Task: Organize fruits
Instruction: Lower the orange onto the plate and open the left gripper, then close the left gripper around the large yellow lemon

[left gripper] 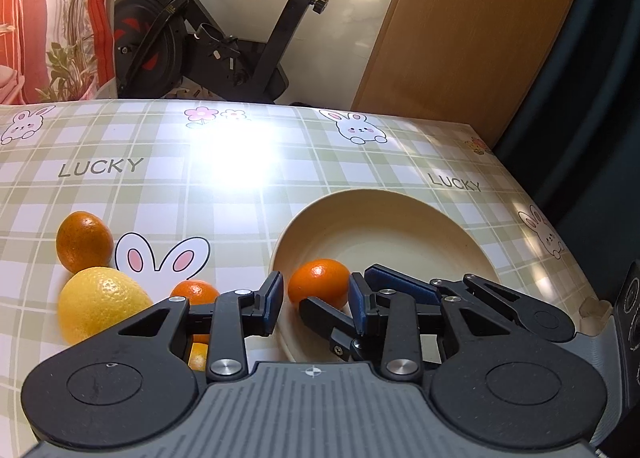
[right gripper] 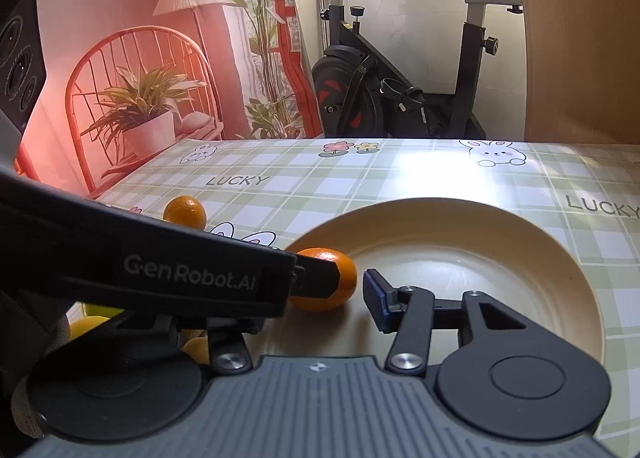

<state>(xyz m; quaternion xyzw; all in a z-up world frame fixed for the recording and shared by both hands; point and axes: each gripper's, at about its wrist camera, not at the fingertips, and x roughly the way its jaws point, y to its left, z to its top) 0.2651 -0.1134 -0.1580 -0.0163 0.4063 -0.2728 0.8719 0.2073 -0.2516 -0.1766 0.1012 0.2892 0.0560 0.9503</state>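
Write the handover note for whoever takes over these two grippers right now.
Left gripper: its pads flank the orange that rests in the plate. I cannot tell whether they press it.
Right gripper: open, its visible pad clear of that orange.
Done: one orange is in the plate.
Left: the lemon, the far orange and the small orange lie on the tablecloth beside the plate. They probably go in next.
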